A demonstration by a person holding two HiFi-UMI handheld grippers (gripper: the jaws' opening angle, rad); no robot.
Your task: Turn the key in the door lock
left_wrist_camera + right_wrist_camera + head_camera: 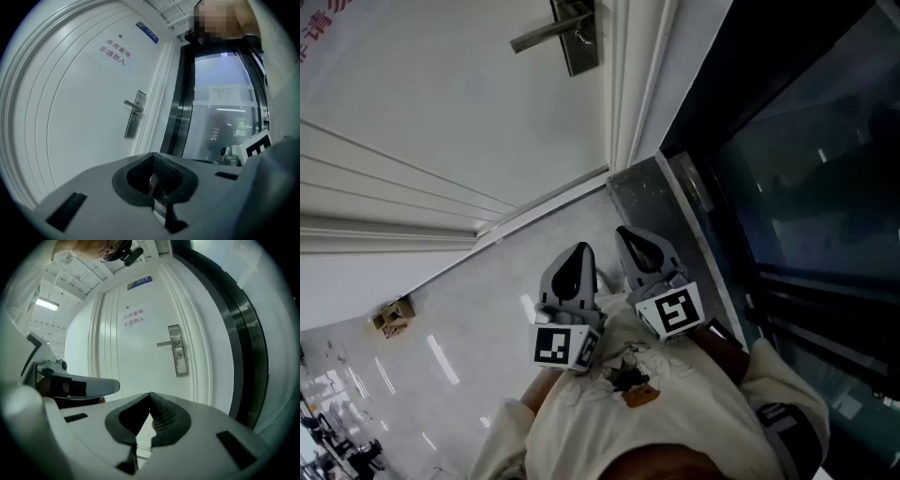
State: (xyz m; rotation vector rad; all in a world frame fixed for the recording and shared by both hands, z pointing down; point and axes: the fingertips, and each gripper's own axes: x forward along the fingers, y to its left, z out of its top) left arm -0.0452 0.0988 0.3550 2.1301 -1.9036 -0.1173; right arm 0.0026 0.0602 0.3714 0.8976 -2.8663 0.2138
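The white door [441, 103] carries a metal lock plate [575, 37] with a lever handle [546, 34]. The plate also shows in the left gripper view [132, 121] and the right gripper view [178, 357]. Its keyhole [178, 352] is too small to tell whether a key sits in it. My left gripper [579, 249] and right gripper [623, 232] are side by side close to my chest, well short of the door. Both point toward the door with their tips together and nothing between them, as the left gripper [153, 154] and right gripper [150, 393] show in their own views.
A dark glass wall [787, 187] in a black frame stands right of the door, past a grey stone strip [647, 202]. A small cardboard box [394, 317] lies on the glossy floor at the left. Red lettering [115, 50] and a blue label [146, 33] mark the door.
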